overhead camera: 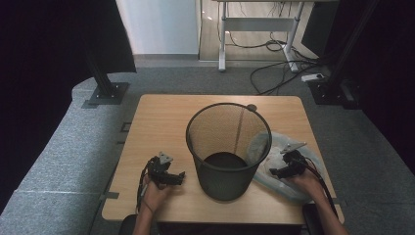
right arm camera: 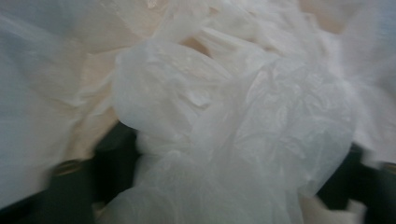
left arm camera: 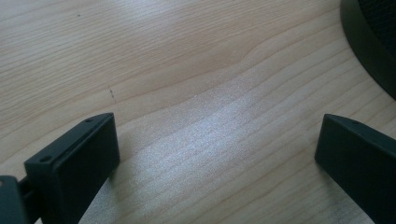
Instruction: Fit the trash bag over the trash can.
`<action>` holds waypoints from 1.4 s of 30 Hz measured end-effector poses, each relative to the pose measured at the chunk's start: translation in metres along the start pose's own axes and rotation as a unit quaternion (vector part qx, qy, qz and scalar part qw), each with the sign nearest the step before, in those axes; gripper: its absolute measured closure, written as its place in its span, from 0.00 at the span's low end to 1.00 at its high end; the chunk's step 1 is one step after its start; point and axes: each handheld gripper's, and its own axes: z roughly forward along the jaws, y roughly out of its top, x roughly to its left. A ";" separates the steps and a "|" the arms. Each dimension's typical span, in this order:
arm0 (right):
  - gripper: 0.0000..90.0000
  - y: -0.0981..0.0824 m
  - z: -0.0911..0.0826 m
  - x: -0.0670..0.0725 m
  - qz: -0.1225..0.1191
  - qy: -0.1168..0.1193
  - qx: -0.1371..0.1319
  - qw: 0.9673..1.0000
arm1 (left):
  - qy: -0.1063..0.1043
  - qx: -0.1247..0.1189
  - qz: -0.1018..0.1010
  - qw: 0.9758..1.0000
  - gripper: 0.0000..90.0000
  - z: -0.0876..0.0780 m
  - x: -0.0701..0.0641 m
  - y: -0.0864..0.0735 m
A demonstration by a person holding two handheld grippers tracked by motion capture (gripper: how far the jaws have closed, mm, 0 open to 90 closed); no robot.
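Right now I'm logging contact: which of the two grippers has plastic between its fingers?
The right gripper, on the clear plastic bag beside the mesh bin. The left gripper is open over bare table.

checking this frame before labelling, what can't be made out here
- Right gripper: in the right gripper view the crumpled plastic bag covers its jaws, so open or shut cannot be told.
- Bag: in the high view its left part sits behind the mesh bin.
- Bin: cut off by the top right edge in the left gripper view.
- Left gripper is open, over bare table.
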 end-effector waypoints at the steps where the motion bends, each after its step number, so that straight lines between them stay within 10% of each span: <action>1: 0.45 0.000 -0.002 -0.001 0.002 0.000 -0.002 1.000 | 0.000 0.000 0.000 1.000 0.00 0.000 0.000 0.000; 9: 0.88 -0.003 -0.007 -0.001 0.017 0.000 -0.007 1.000 | 0.000 0.000 0.000 1.000 0.00 0.000 0.000 0.000; 24: 0.89 0.006 -0.045 -0.008 0.030 0.015 -0.054 0.998 | -0.001 0.000 0.000 1.000 0.00 0.000 0.000 0.000; 42: 0.89 0.037 -0.099 -0.006 -0.009 -0.001 -0.098 0.995 | -0.001 0.000 0.000 1.000 0.00 0.000 0.000 0.000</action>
